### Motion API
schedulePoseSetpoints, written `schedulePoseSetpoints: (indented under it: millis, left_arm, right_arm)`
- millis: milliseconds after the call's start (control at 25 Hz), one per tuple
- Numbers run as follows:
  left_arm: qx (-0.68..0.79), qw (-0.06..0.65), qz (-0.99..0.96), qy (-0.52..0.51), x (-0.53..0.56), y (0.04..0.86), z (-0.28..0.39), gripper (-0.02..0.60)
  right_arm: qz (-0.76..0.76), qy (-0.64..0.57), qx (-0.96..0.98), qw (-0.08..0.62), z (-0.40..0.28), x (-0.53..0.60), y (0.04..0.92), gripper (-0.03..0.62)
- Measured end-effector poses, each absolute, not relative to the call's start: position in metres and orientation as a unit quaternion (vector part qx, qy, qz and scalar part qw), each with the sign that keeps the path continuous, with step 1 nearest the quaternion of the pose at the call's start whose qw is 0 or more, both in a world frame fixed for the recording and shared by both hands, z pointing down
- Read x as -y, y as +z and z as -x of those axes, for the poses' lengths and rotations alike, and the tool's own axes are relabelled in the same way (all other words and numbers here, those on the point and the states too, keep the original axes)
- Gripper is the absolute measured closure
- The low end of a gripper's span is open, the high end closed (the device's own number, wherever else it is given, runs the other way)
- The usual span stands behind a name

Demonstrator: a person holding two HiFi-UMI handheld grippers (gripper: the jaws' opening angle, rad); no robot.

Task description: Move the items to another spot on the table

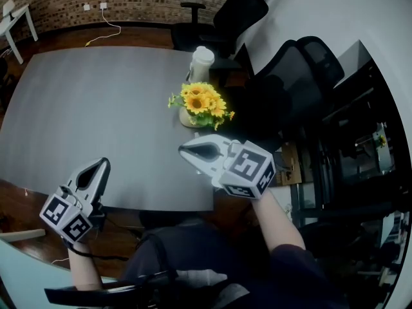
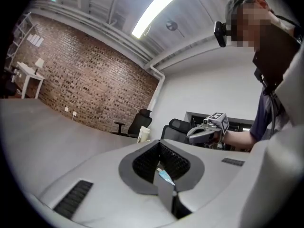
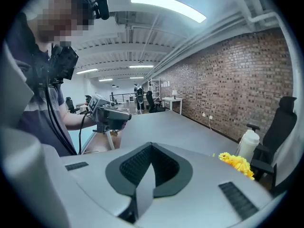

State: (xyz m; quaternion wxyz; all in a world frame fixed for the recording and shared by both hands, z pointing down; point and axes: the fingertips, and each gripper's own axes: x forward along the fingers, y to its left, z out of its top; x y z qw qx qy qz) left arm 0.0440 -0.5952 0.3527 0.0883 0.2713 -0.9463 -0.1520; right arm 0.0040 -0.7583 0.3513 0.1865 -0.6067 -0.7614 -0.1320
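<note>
Sunflower pot and bottle stand far right on the surface. The right gripper is nearer than the left gripper. Both sets of fingers are clenched, holding no item.

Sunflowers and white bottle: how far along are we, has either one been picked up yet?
Nothing looks done so far: the sunflowers and the white bottle stand close together near the right edge of the table. Nothing is in hand: the left gripper and the right gripper are both shut and empty. Left to do: probably both moves. The right gripper is nearer the sunflowers.
</note>
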Motion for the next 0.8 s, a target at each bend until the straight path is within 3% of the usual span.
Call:
schedulePoseSetpoints:
  millis: [280,520,800]
  left_arm:
    - [0.971,0.093,-0.180,-0.126,0.537,0.363,-0.075,0.575]
    - [0.981,0.117,-0.084,-0.130,0.506,0.388,-0.094,0.577]
    - [0.984,0.093,0.095,-0.119,0.459,0.347,-0.151,0.577]
  right_arm:
    - [0.640,-0.149,0.734,0.169,0.000,0.695,0.364,0.608]
    - [0.723,-0.085,0.670,0.148,-0.007,0.645,0.367,0.608]
    - [0.839,-0.056,0.532,0.094,-0.085,0.580,0.348,0.608]
